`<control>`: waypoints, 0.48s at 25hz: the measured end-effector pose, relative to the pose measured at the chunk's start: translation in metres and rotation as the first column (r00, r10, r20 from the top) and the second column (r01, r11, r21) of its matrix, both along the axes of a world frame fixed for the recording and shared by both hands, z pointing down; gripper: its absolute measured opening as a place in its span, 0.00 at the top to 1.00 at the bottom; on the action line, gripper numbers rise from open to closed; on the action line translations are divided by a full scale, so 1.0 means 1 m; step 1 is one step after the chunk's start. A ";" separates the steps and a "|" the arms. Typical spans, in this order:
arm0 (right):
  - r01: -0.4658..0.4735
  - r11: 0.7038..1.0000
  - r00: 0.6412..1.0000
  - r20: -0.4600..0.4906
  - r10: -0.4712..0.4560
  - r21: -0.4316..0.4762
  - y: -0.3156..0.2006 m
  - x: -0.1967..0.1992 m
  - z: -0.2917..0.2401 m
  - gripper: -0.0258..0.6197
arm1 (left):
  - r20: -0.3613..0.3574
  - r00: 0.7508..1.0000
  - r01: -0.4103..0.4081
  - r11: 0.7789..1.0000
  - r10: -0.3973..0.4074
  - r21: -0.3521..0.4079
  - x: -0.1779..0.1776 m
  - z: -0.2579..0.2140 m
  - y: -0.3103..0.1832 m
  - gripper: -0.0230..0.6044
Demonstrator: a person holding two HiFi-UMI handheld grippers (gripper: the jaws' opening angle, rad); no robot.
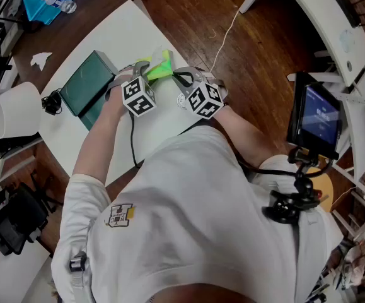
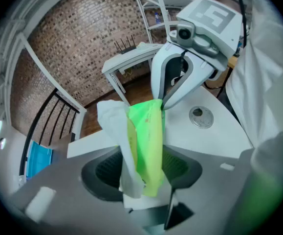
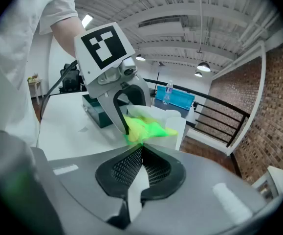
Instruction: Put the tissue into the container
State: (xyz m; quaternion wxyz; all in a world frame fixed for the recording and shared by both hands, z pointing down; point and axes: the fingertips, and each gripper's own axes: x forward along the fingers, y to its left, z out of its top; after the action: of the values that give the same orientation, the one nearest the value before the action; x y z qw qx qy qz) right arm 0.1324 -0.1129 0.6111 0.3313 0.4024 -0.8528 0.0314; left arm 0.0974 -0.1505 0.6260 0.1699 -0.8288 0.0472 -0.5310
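Note:
A bright green tissue pack (image 1: 160, 68) hangs above the white table (image 1: 132, 30), and both grippers hold it. My left gripper (image 2: 141, 173) is shut on the pack (image 2: 148, 146) across its width, and a white tissue (image 2: 113, 126) sticks out along its left side. My right gripper (image 3: 140, 148) is shut, its tips pinching the edge of the pack (image 3: 143, 129). In the left gripper view the right gripper (image 2: 163, 104) meets the pack's upper corner. A dark green container (image 1: 89, 87) stands on the table to the left of both grippers.
A white cylinder (image 1: 15, 109) and a small black device with a cable (image 1: 51, 103) lie left of the container. A crumpled white scrap (image 1: 41, 59) lies on the wooden floor. A tablet on a mount (image 1: 318, 118) stands to the right. A round metal disc (image 2: 201, 117) sits in the tabletop.

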 end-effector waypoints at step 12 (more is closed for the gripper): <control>0.047 0.993 0.999 -0.001 -0.047 0.104 0.018 -0.063 -0.057 0.96 | -0.066 0.998 0.013 0.990 -0.003 0.142 -0.059 -0.053 0.017 0.69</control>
State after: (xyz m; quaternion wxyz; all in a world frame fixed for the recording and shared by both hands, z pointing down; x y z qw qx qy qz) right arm 0.0697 -0.0946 0.5546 0.3097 0.3989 -0.8628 -0.0206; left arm 0.0385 -0.1337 0.5730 0.2249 -0.8312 0.0939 -0.4997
